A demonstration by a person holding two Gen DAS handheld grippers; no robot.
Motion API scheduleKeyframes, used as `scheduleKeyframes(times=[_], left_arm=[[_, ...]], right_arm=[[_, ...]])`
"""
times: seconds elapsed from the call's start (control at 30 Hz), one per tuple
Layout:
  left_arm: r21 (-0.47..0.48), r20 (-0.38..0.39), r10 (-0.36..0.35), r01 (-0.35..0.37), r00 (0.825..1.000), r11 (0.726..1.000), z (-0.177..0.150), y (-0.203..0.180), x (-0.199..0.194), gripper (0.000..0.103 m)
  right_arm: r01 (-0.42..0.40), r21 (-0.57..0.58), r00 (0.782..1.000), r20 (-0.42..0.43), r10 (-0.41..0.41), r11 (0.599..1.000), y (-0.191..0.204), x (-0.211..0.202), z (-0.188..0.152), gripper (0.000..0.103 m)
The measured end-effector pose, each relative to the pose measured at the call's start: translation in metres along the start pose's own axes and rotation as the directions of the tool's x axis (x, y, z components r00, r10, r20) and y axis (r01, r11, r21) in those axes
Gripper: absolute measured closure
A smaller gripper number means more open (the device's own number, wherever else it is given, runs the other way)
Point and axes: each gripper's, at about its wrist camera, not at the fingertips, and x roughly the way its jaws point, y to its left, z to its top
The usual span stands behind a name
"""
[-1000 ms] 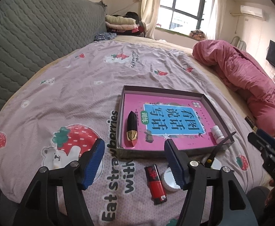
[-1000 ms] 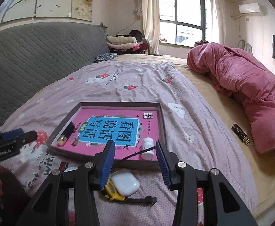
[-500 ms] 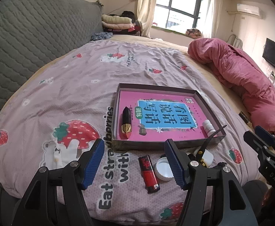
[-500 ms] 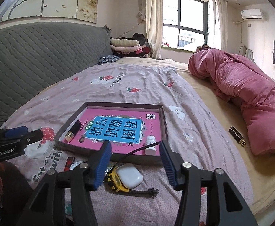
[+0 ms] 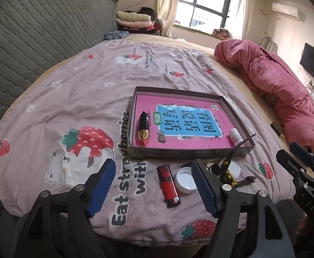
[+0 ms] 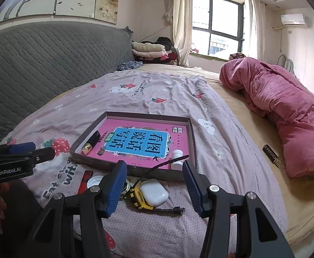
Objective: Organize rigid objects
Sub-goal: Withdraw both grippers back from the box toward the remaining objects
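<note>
A shallow dark tray [image 5: 187, 151] lies on the bedspread with a pink book in it, a black lipstick [image 5: 144, 129] at its left and a small white bottle [image 5: 235, 135] at its right. In front of the tray lie a red lighter [image 5: 168, 182], a white lid [image 5: 186, 180], a white earbud case [image 6: 153, 191] and a yellow-black watch [image 6: 139, 197]. My left gripper [image 5: 153, 165] hovers over the lighter and lid, its jaws opening with nothing between them. Above the earbud case, my right gripper [image 6: 154, 165] stands open and empty.
A rolled pink blanket [image 6: 286, 118] runs along the bed's right side, with a small black bar [image 6: 272, 157] beside it. A grey quilted headboard [image 6: 49, 64] stands on the left. Folded clothes [image 6: 150, 50] are stacked by the window. The bed's near edge is just below the items.
Both grippers have drawn back from the tray toward the bed's near edge, so more of the loose items shows. The right gripper's jaws have widened.
</note>
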Motion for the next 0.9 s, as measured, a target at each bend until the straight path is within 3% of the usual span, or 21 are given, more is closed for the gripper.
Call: scheduleKeyframes(times=[0.9], left_arm=[[0.032,-0.157,-0.015,0.02,0.988,0.999,-0.027,-0.013,0.022,0.029]], right_arm=[[-0.037,-0.034,0.998,-0.044,0.035,0.999,0.014,-0.001,-0.012,0.049]])
